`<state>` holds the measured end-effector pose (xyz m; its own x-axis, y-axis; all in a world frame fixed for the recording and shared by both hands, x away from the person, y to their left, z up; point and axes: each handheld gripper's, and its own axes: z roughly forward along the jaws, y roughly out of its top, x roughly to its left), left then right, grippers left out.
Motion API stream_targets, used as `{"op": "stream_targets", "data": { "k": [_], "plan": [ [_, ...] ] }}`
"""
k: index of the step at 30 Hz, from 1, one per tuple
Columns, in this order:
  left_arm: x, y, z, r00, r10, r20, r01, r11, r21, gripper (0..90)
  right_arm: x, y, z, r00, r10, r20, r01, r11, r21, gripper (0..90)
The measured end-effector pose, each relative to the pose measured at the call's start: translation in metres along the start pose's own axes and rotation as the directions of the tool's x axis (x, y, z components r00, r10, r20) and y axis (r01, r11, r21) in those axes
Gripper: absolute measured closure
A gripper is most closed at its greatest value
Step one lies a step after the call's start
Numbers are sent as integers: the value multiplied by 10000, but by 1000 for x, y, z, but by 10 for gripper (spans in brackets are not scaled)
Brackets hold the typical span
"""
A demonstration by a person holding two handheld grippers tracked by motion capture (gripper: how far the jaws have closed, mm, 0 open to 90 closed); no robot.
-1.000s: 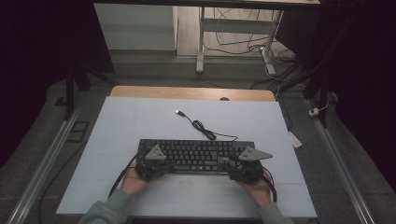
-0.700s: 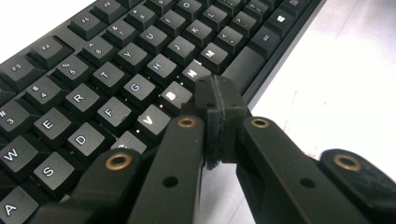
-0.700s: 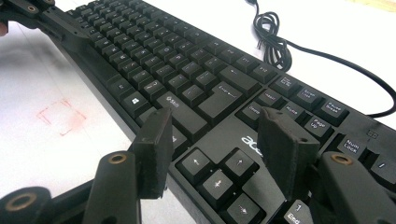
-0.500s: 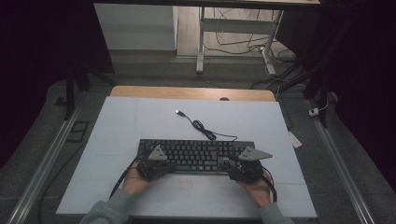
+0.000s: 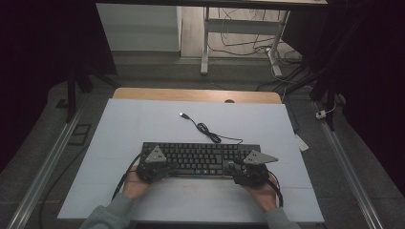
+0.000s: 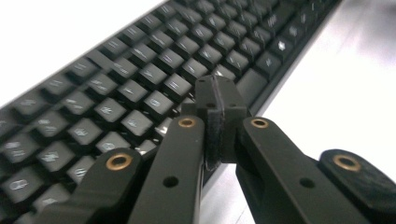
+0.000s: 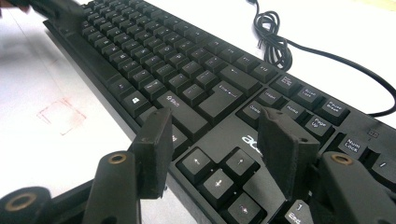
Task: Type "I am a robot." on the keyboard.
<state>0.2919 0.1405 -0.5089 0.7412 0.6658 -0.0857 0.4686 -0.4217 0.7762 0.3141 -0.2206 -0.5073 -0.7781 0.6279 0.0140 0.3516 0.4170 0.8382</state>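
Lying across the near half of the pale surface (image 5: 143, 119), a black keyboard (image 5: 200, 157) sits with its long side toward the person, its cable (image 5: 210, 132) running off the far edge in a loose coil and ending in a plug (image 5: 182, 114) that lies free on the surface.

The left gripper (image 5: 152, 168) is at the keyboard's left end, held in the person's left hand (image 5: 134, 187). In the left gripper view its jaws are pressed tight together with nothing between them, their tips (image 6: 215, 100) over the bottom rows of keys near the front edge; whether they touch a key is hard to tell from this angle.

The right gripper (image 5: 249, 172) is at the right end, held in the right hand (image 5: 261, 193). In the right gripper view its jaws stand well apart and grip nothing: one jaw is by the front edge of the keyboard (image 7: 187, 79), the other is over the keys right of the arrow cluster, and the arrow keys (image 7: 219, 175) lie between them. A faint red square (image 7: 60, 115) is drawn on the surface just in front of the keyboard.
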Motion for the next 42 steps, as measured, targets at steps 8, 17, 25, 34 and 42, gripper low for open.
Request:
{"op": "stream_targets", "data": {
  "k": [8, 17, 25, 34, 42],
  "plan": [
    [9, -4, -9, 9962, -737, -453, 723, 9968, -333, 605, 0, 0, 0, 10000, -21, -7, 21, 10000, 4, 454],
    [13, -5, -16, 9950, -931, -358, 924, 9955, -208, 435, -1, -1, 0, 10000, -13, 74, 13, 10000, -44, 449],
    [13, -6, -14, 9949, -912, -441, 909, 9958, -91, 403, -1, -2, 1, 9999, -46, 96, 46, 10000, -5, 448],
    [14, -6, -14, 9944, -892, -573, 891, 9960, -50, 394, -1, -2, 1, 9999, -69, 136, 69, 10000, 11, 448],
    [15, -6, -14, 9935, -930, -662, 927, 9957, -83, 393, -1, -2, 1, 9998, -111, 179, 109, 9999, 90, 448]
  ]
}}
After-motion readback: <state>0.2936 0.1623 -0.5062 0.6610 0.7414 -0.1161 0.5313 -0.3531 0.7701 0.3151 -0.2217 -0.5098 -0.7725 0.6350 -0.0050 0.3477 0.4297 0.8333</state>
